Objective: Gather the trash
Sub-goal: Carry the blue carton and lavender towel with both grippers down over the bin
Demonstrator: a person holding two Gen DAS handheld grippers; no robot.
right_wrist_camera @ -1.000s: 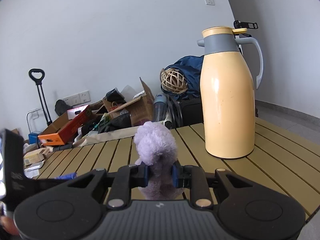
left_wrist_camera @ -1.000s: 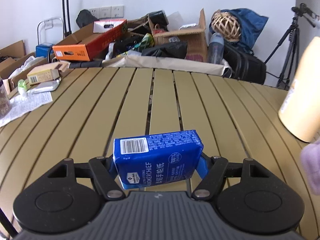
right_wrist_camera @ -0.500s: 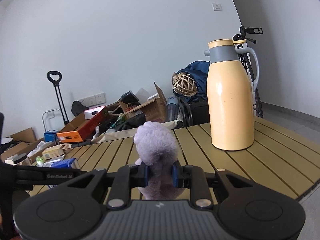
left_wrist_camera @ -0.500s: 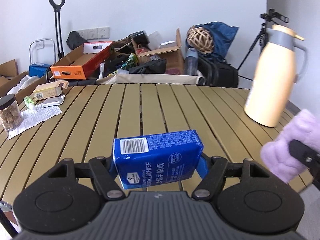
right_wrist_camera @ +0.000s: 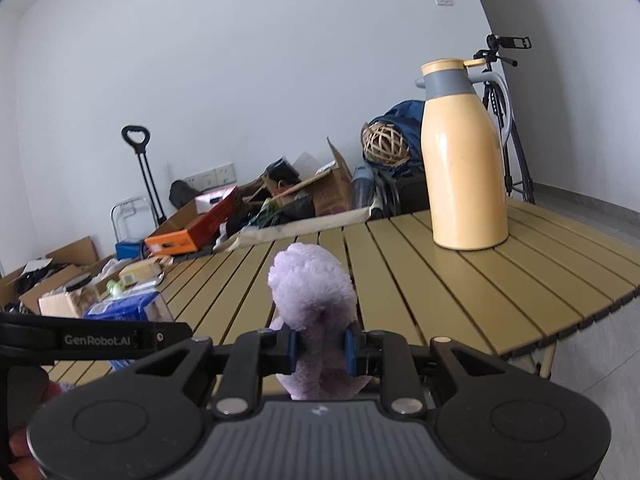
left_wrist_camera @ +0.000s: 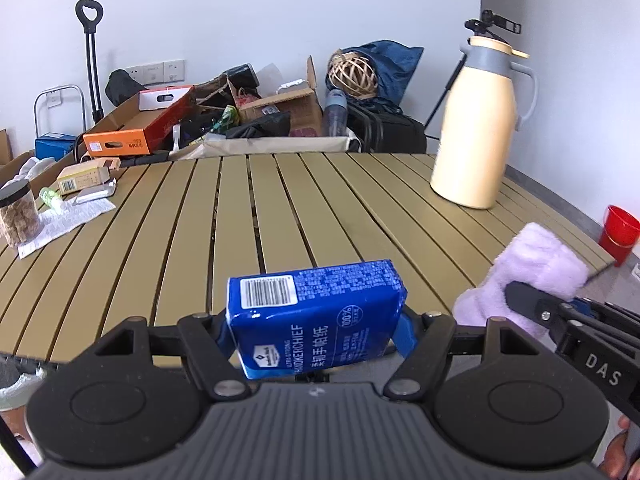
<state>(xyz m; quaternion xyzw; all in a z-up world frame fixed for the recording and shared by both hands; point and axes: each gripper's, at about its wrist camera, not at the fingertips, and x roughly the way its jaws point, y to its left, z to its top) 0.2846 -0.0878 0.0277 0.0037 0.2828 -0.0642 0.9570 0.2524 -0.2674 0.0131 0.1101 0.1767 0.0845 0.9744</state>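
Note:
A blue tissue pack (left_wrist_camera: 316,316) with a barcode on top is clamped crosswise in my left gripper (left_wrist_camera: 316,330), above the near edge of the slatted table (left_wrist_camera: 280,208). The same tissue pack (right_wrist_camera: 124,308) shows at the left of the right wrist view, behind the left gripper's black body. My right gripper (right_wrist_camera: 320,346) is shut on a fluffy lilac cloth (right_wrist_camera: 312,300), which bulges above and below the blue pads. In the left wrist view that lilac cloth (left_wrist_camera: 536,272) and the right gripper (left_wrist_camera: 520,294) hang at the right, beside the table.
A tall yellow thermos jug (left_wrist_camera: 476,128) stands at the table's far right. At the far left lie a paper sheet (left_wrist_camera: 68,220), a jar (left_wrist_camera: 18,216) and a small box (left_wrist_camera: 84,176). Cardboard boxes and bags crowd the floor behind. A red bin (left_wrist_camera: 620,234) sits on the floor at right.
Both views have pulled back from the table and swung, so the jug looks smaller and farther. The right gripper with the lilac cloth has come into the left wrist view. Both grips are unchanged.

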